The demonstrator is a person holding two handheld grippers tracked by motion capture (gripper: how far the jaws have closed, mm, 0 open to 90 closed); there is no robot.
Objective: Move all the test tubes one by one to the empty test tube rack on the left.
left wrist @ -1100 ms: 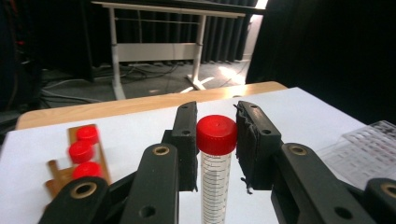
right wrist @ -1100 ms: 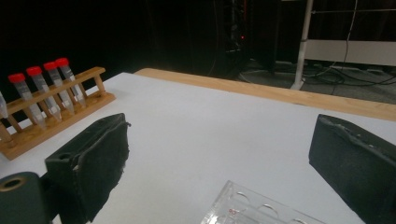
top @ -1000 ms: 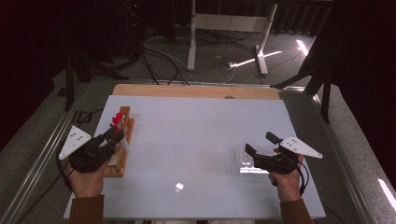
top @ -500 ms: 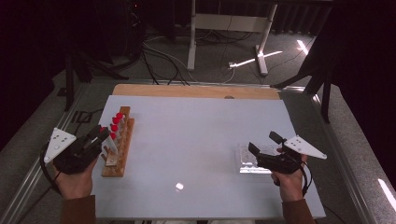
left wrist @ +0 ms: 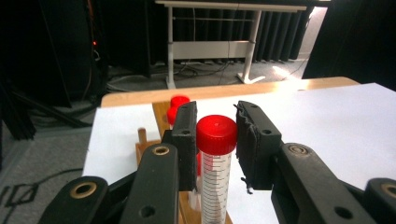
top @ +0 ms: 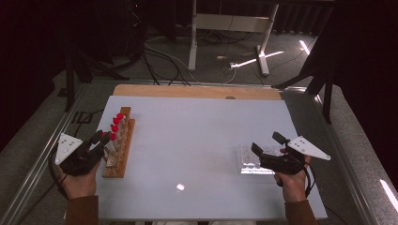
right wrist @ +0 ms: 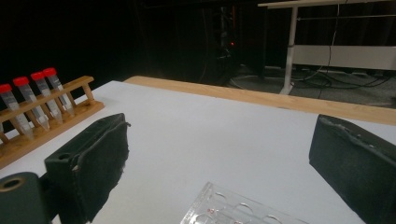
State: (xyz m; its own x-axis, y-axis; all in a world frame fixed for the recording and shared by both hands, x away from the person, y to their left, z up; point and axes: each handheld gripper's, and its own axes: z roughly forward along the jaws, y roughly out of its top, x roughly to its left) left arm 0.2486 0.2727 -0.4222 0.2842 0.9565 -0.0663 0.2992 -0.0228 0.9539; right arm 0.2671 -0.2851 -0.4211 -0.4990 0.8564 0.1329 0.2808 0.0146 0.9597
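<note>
While the left gripper [left wrist: 215, 140] clamps a red-capped tube [left wrist: 215, 158] at the near end of the wooden rack [top: 118, 157], the tube seems to stand low at the rack (lifted out or seated, hard to tell). Four more tubes [right wrist: 29, 95] stand farther along the rack. Across the table from the rack, the right gripper [right wrist: 229, 168] hangs wide open over a clear well plate [right wrist: 238, 207], holding nothing; any transfer to the plate looks barely begun.

Black tongs [left wrist: 215, 140] with brass rivets, grey three-cornered plates, brown sleeves [top: 82, 212]
</note>
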